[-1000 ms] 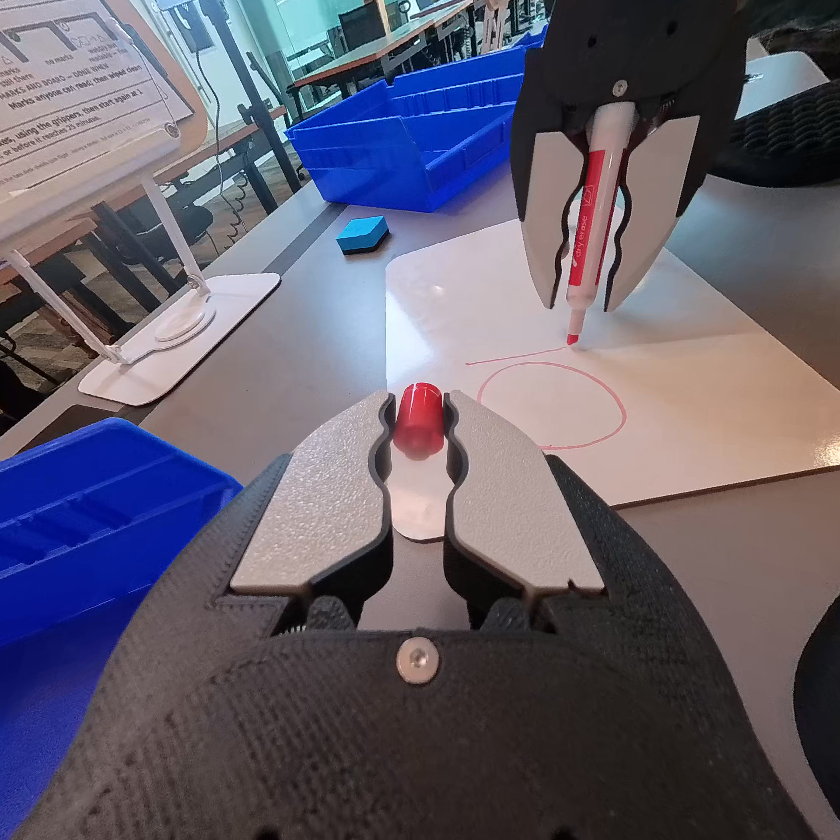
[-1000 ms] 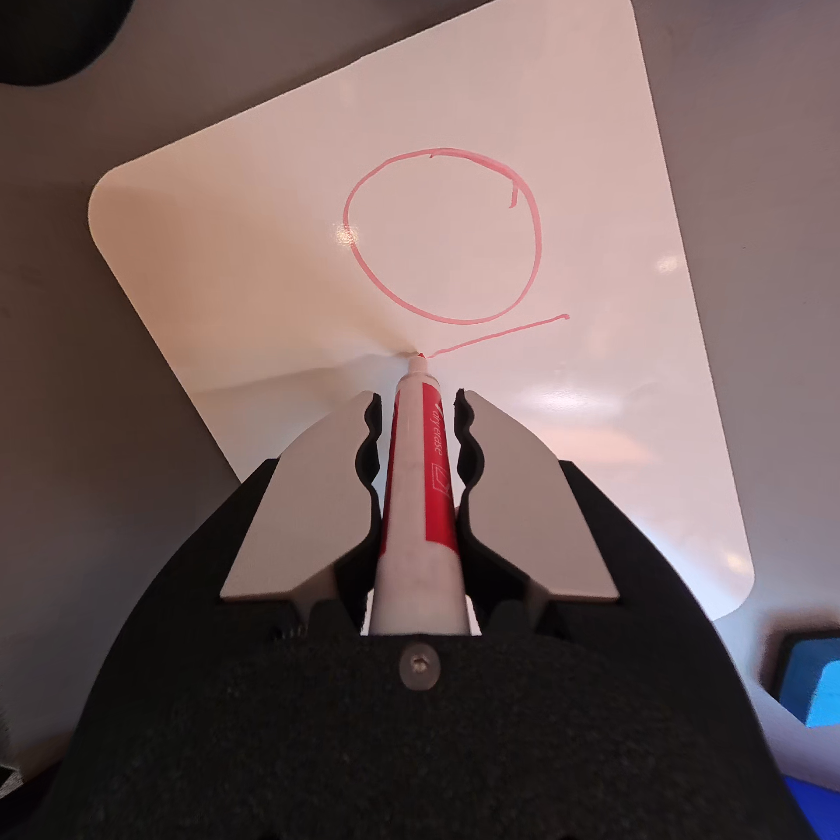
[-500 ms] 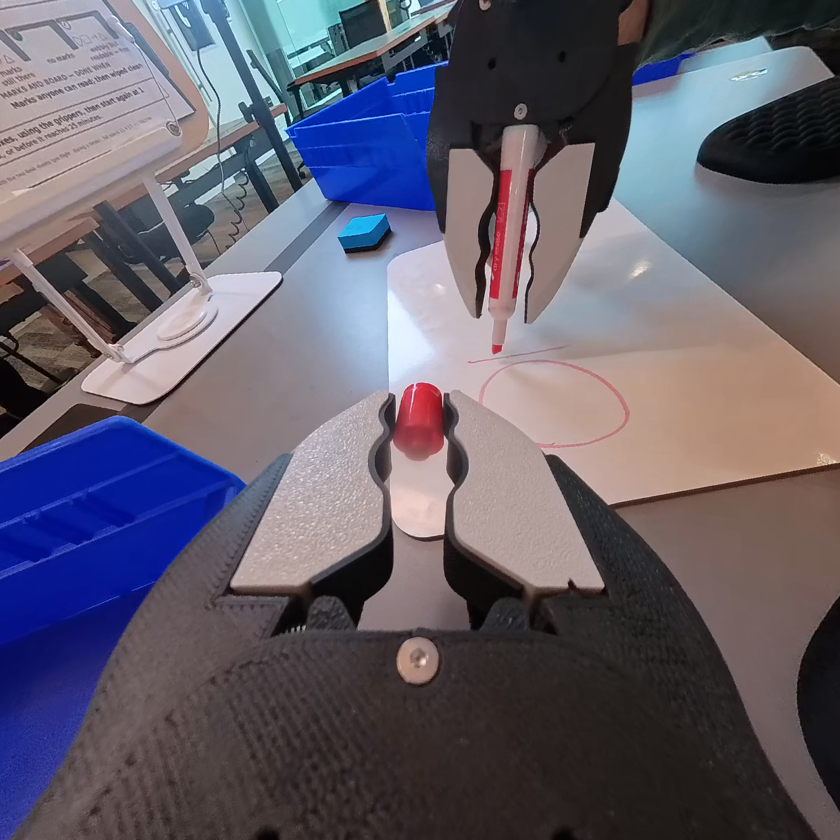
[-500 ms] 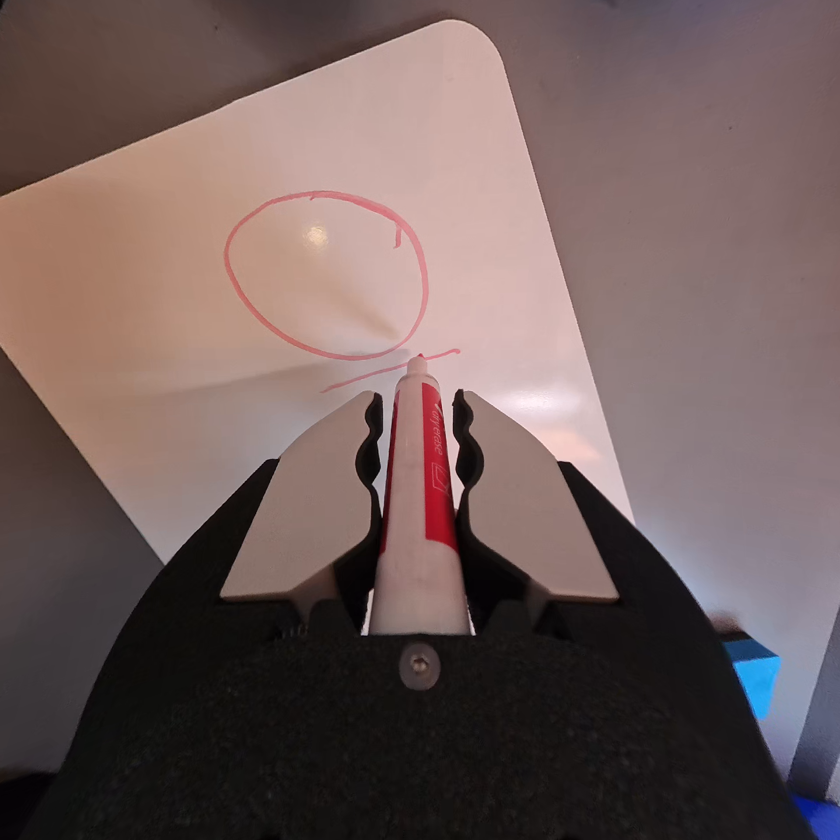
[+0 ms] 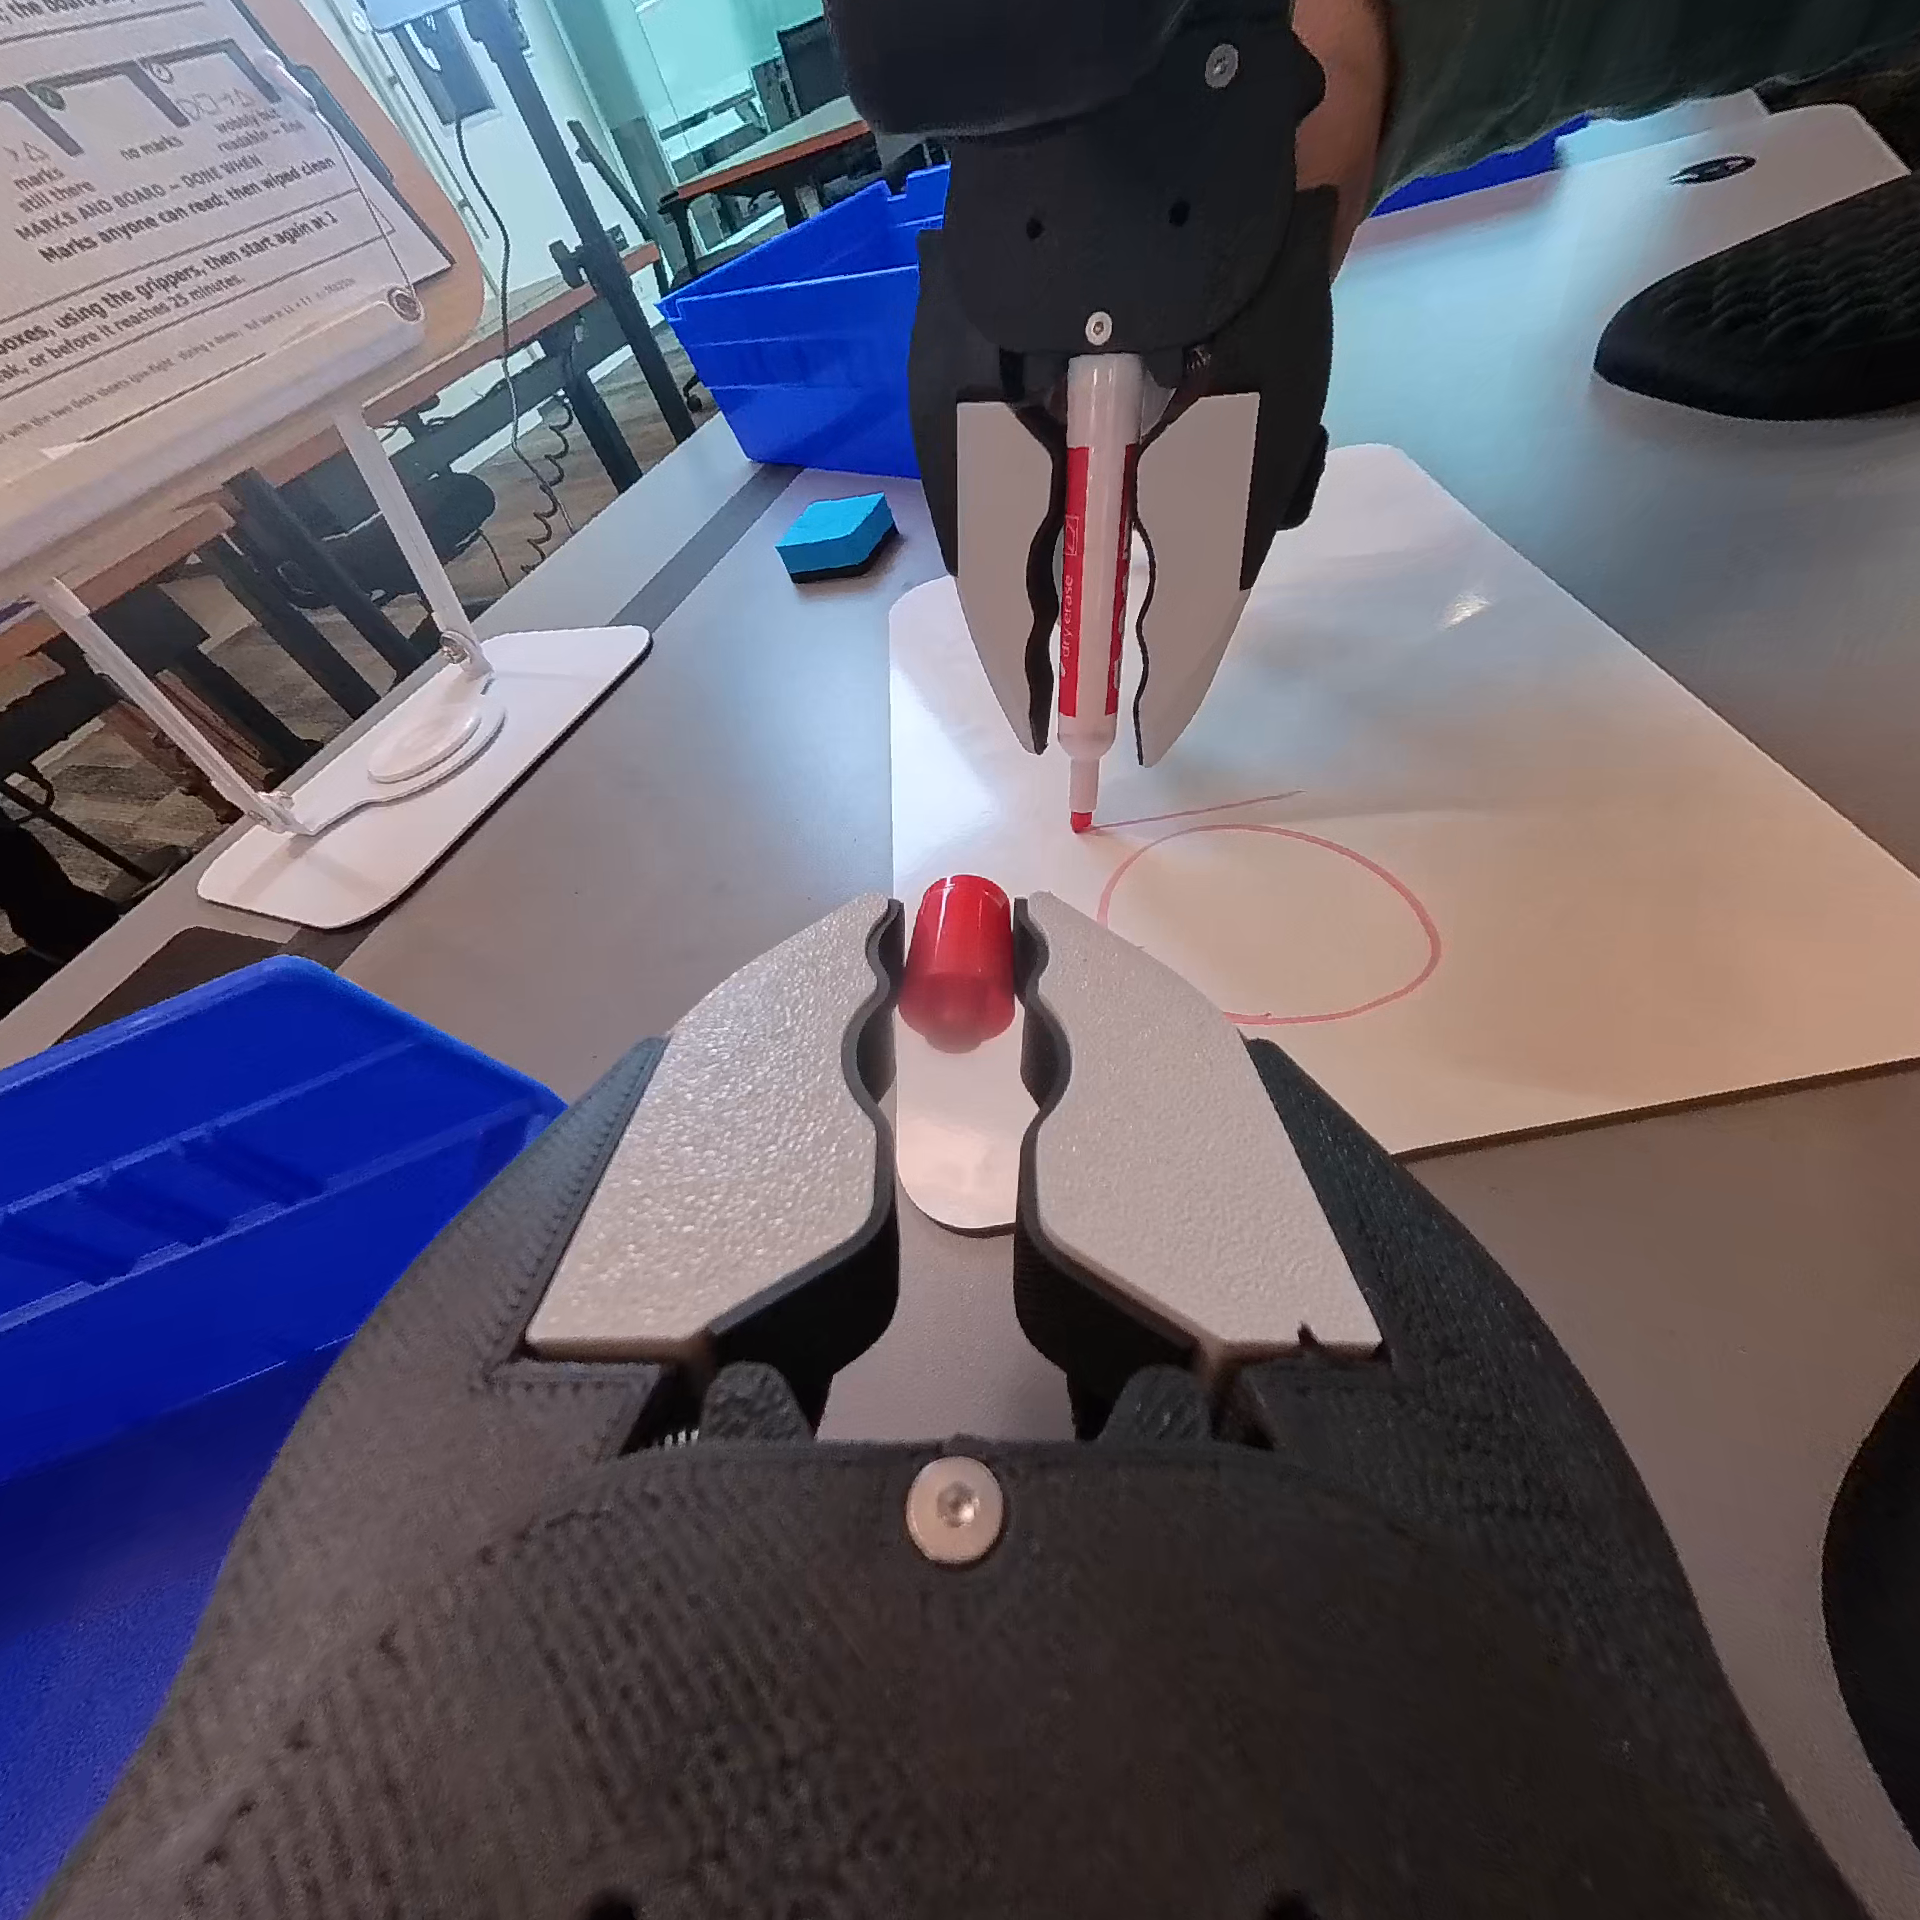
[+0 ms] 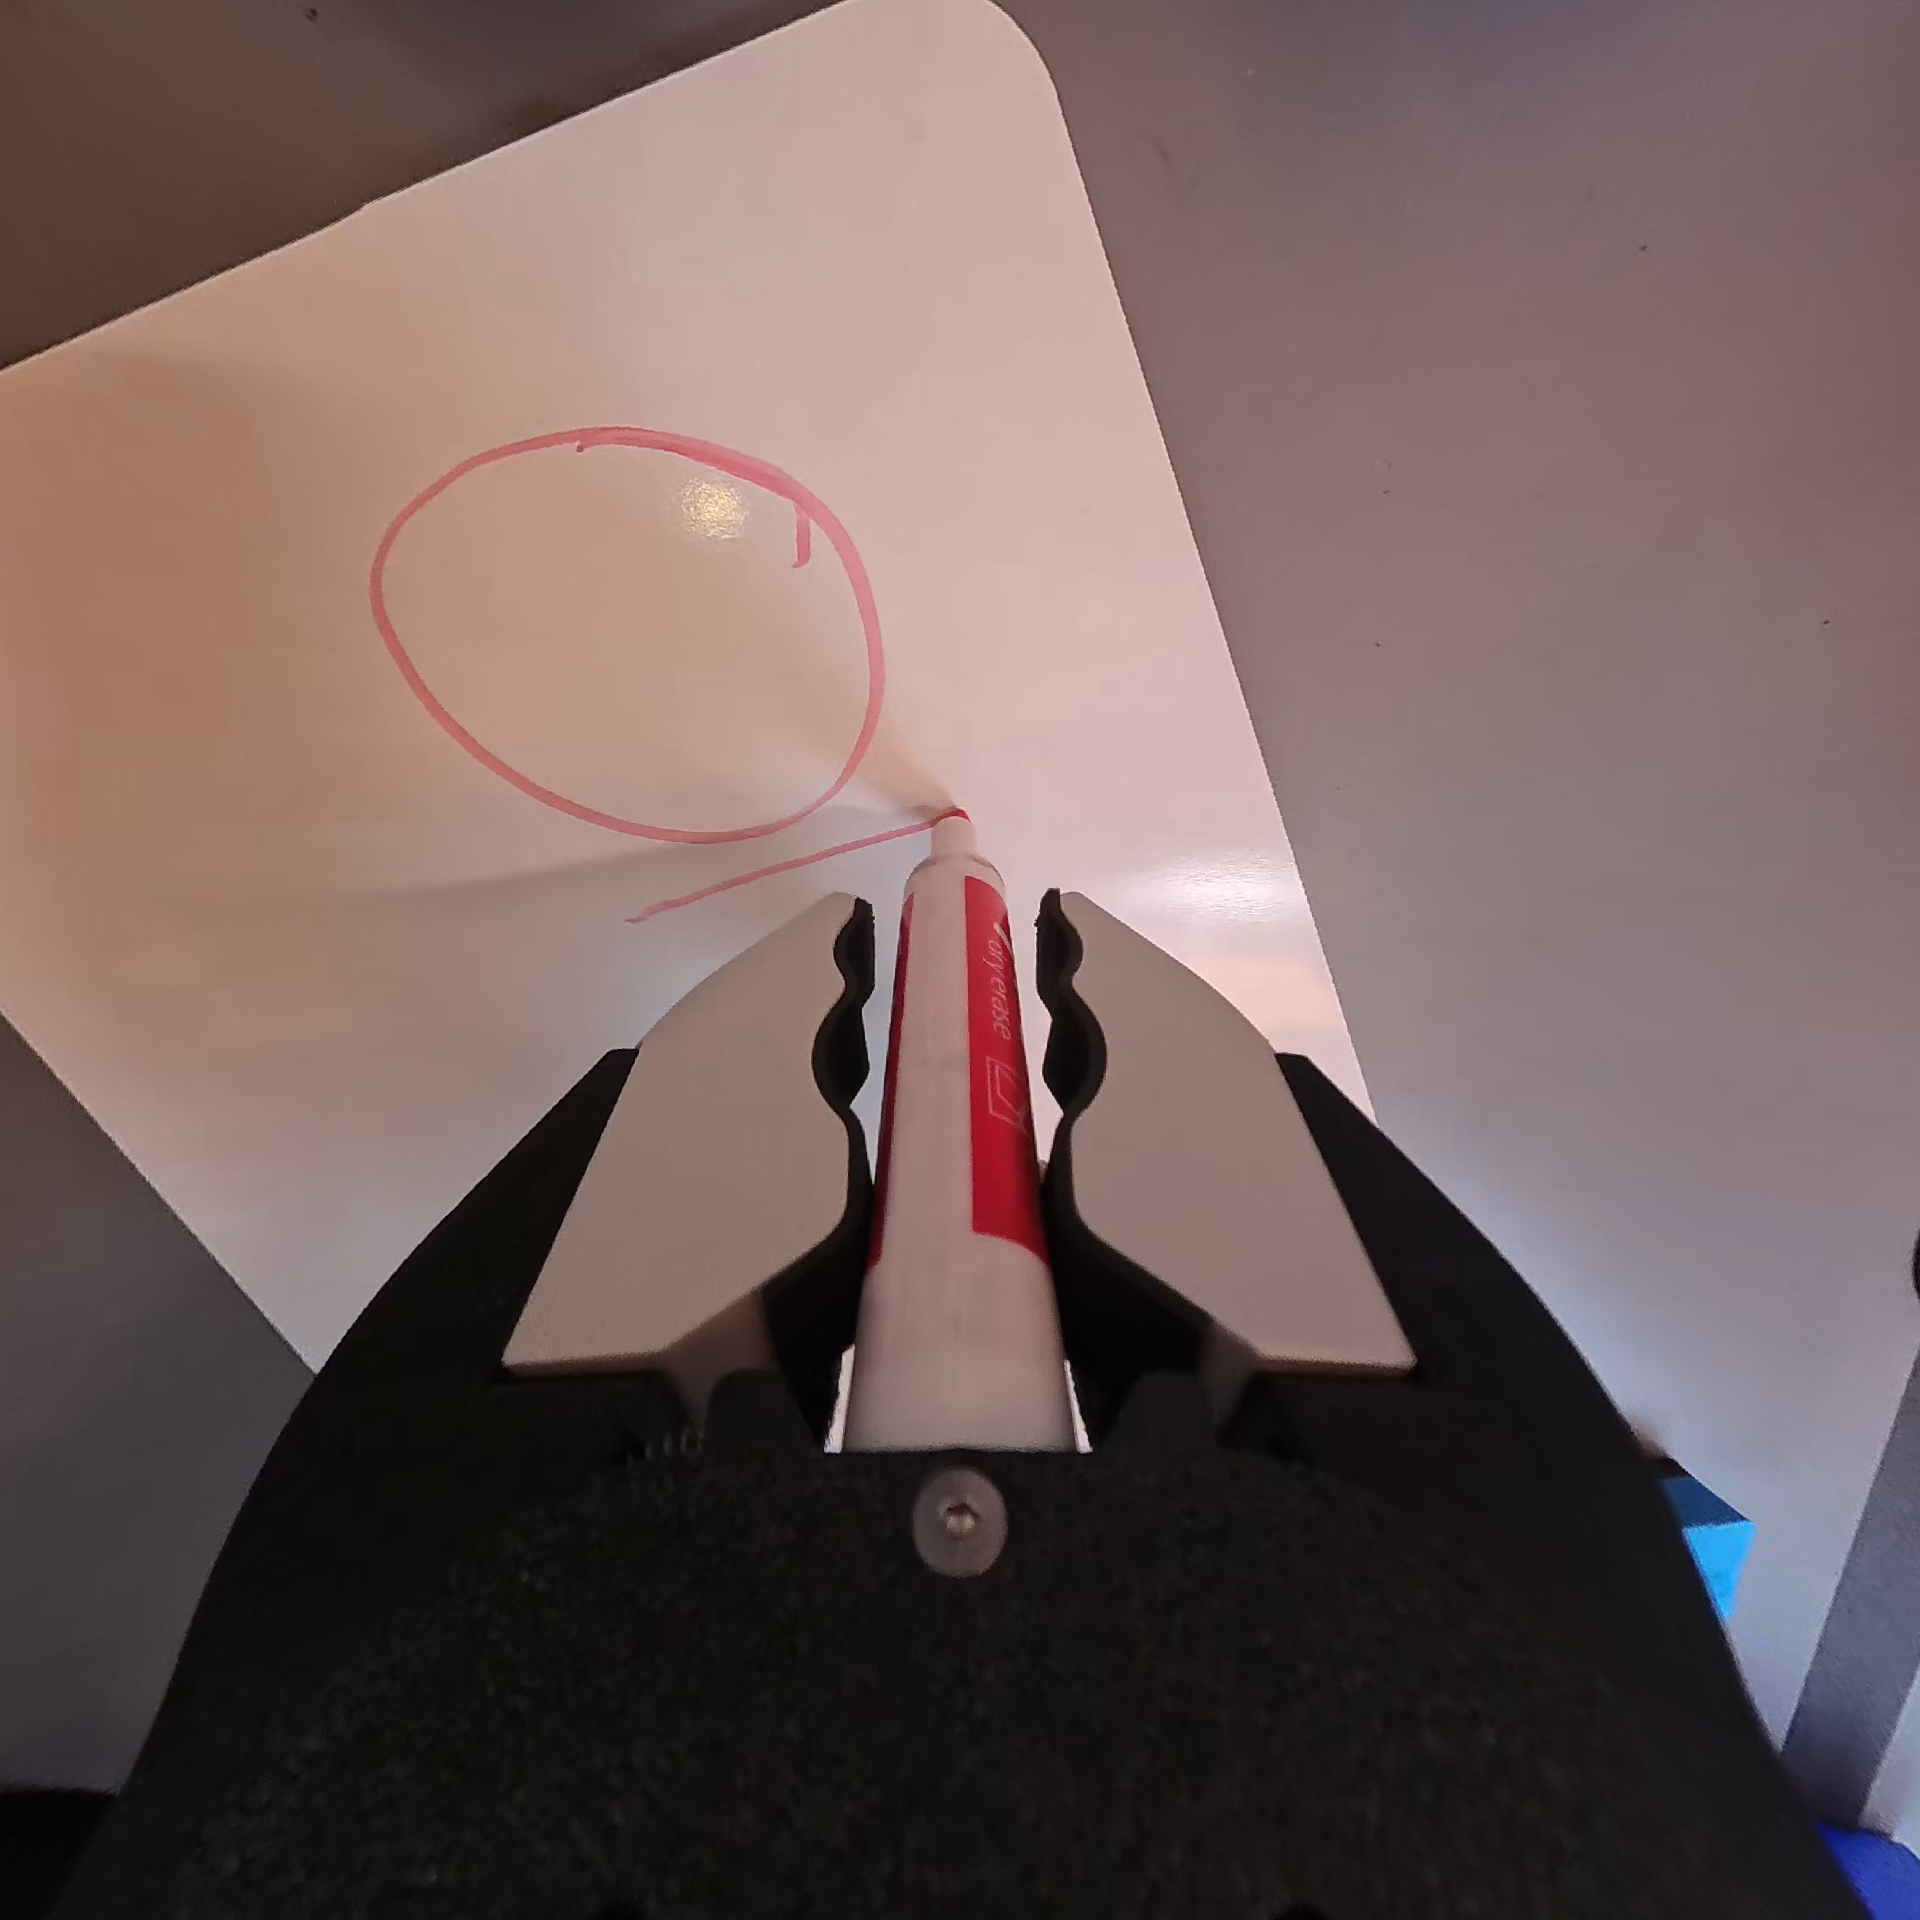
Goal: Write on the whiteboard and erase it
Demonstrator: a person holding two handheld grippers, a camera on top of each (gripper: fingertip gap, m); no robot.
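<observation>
A white whiteboard [image 5: 1558,883] lies flat on the grey table; it also shows in the right wrist view [image 6: 623,312]. It bears a red circle [image 5: 1268,925] [image 6: 623,634] and a red line [image 5: 1195,810] [image 6: 779,868] beside it. My right gripper [image 6: 956,904] [image 5: 1086,753] is shut on a red and white marker [image 6: 961,1122] [image 5: 1091,582], tip on the board at the line's end. My left gripper [image 5: 956,914] is shut on the red marker cap [image 5: 956,966], held over the board's near corner. A blue eraser [image 5: 836,535] lies beyond the board.
A blue bin [image 5: 810,343] stands at the back and another blue bin [image 5: 187,1174] at the near left. A white stand [image 5: 436,748] with a printed sign [image 5: 156,208] is on the left. Black padded pieces [image 5: 1777,312] lie at the right. There is about 12 centimetres between the tips of the two grippers.
My right gripper moved left along the red line with the marker, from its right end to its left end, tip back on the board. The left gripper kept still with the cap.
</observation>
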